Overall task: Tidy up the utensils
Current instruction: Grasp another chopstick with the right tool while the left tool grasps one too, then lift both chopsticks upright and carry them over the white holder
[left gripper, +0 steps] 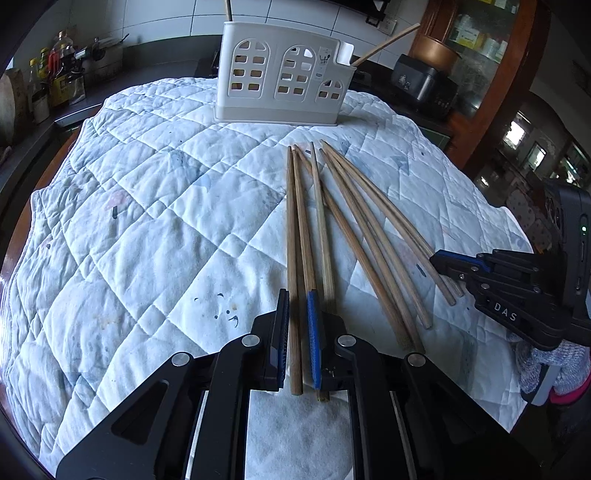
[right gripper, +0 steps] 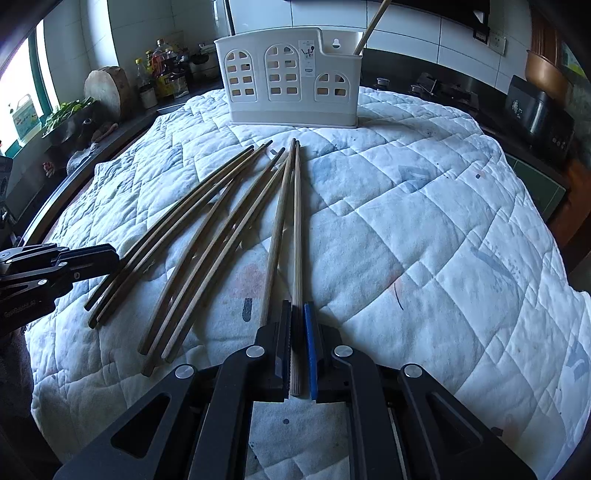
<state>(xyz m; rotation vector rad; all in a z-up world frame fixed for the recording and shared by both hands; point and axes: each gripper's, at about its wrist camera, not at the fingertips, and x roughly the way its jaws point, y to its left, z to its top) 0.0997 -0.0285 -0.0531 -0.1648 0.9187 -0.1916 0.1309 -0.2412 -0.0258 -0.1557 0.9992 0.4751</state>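
The quilted cloth point(left gripper: 147, 221) covers the whole work surface and is soft and uneven. At its far edge stands the white utensil holder point(left gripper: 280, 74), upright, with arched cut-out windows. It holds at least two wooden sticks: one rising at its far left point(left gripper: 229, 9) and one leaning out to the right point(left gripper: 388, 42). What else is inside cannot be told.

The loose chopsticks point(left gripper: 351, 229) lie fanned on the cloth nearer than the holder, tips pointing towards it, several crossing or touching near their far ends.

Left gripper point(left gripper: 298, 332): jaws narrowed to a small gap around the near ends of the two leftmost chopsticks point(left gripper: 295, 240). One stick lies along the blue pad point(left gripper: 312, 339); the other sits in the gap. Firm contact on both sides is not confirmed, so whether it has hold of them cannot be told.

Right gripper point(right gripper: 298, 343): jaws nearly together around the near end of the rightmost chopstick point(right gripper: 296, 240), which fills most of the gap. Grip appears close, but slight clearance on the blue pad side leaves this uncertain.

Risks, as judged:
- The left jaws bracket two sticks; an uneven pinch could let one drop on lifting.
- Each stick is held at its very end, so it may swing or pivot.
- The neighbouring stick point(right gripper: 275, 240) touches the right gripper's stick near the far tips and could be dragged.
- A long stick striking the holder's rim could tip it.
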